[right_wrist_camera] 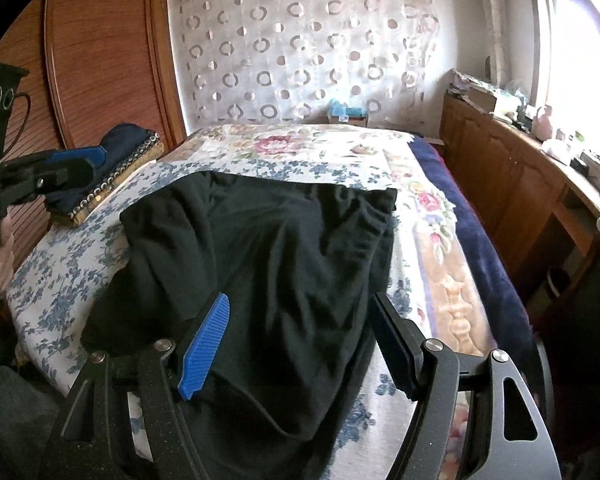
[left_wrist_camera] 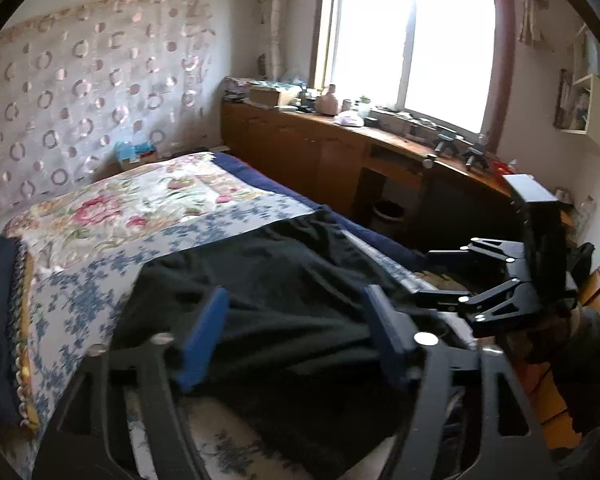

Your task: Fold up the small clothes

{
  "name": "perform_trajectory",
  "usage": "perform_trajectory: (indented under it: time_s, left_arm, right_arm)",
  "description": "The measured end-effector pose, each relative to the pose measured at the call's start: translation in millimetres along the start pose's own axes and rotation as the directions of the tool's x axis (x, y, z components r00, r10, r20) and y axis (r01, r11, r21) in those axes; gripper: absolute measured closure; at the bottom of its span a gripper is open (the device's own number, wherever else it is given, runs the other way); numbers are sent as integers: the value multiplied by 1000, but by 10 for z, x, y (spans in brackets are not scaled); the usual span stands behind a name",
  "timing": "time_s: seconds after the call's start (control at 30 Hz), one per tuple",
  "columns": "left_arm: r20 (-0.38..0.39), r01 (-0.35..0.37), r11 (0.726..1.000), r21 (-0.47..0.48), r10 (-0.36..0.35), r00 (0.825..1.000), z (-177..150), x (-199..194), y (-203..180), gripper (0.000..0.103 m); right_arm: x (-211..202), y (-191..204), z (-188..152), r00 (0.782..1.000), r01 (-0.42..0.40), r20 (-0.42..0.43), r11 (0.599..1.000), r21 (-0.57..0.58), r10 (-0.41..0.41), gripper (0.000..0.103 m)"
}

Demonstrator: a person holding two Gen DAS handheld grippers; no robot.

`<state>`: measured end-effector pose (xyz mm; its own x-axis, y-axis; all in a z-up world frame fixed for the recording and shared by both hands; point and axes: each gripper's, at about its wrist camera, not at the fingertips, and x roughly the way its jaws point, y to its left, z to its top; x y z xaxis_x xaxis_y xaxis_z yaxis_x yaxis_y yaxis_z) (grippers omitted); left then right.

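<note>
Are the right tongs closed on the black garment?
No, the right tongs stand wide open above the black garment, gripping nothing.

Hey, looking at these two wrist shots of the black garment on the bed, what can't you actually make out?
- Near hem of the black garment: right wrist view, covered by the right gripper frame and cut by the bottom edge.
- Garment type: dark folds hide seams in both views.
- Left gripper: right wrist view, cut by the left edge, so its opening is unclear there.
- Counter clutter: left wrist view, small, washed out by window glare.
</note>
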<state>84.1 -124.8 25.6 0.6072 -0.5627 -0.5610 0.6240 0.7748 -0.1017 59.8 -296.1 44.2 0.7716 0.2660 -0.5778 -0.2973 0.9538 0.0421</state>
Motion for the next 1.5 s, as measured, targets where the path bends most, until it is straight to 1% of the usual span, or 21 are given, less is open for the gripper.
perform_trajectory:
  time_s: [0.1, 0.23, 0.4, 0.53, 0.7, 0.9, 1.07, 1.1, 1.17, 1.23, 1.33, 1.5]
  left_arm:
    - [-2, -30, 999, -32, 30, 1000, -104, -19, 138, 26]
    - [-2, -93, 992, -86, 93, 996, -281, -61, 345, 26]
    - [-20, -138, 981, -133, 137, 990, -459, -87, 550, 26]
    - [-25, -160, 976, -148, 158, 987, -524, -109, 652, 26]
    - [-20, -177, 972, -155, 176, 984, -562, -146, 714, 26]
    - [-21, -190, 970, -150, 189, 982, -593, -138, 731, 26]
    - [-21, -191, 970, -154, 190, 982, -606, -135, 738, 26]
    - [-22, -191, 970, -153, 190, 982, -605, -135, 738, 26]
    - [-22, -193, 969, -152, 191, 981, -607, -134, 738, 26]
    - [-21, -193, 969, -152, 192, 981, -614, -138, 742, 26]
    - [-19, -192, 970, -152, 191, 981, -613, -140, 742, 26]
    - [-12, -195, 969, -154, 195, 981, -619, -152, 759, 26]
  right_arm:
    - [81, 9, 37, 1000, -25, -7, 1000, -12, 25, 29]
    - [231, 122, 73, 997, -70, -28, 997, -31, 69, 29]
    - [389, 333, 117, 992, -123, -43, 990, -66, 120, 29]
    - [493, 502, 164, 987, -161, -47, 982, -100, 157, 29]
    - [642, 607, 163, 984, -172, -74, 977, -128, 164, 29]
    - [840, 607, 154, 980, -176, -117, 977, -122, 162, 30]
    - [892, 574, 149, 976, -187, -132, 977, -105, 172, 34]
    - [893, 569, 145, 975, -190, -135, 976, -103, 175, 38]
    - [913, 574, 139, 973, -198, -142, 975, -101, 183, 51]
    - [899, 591, 126, 971, -207, -146, 972, -111, 190, 76]
    - [866, 642, 133, 973, -205, -136, 969, -136, 186, 84]
    - [673, 679, 194, 976, -217, -70, 965, -148, 208, 88]
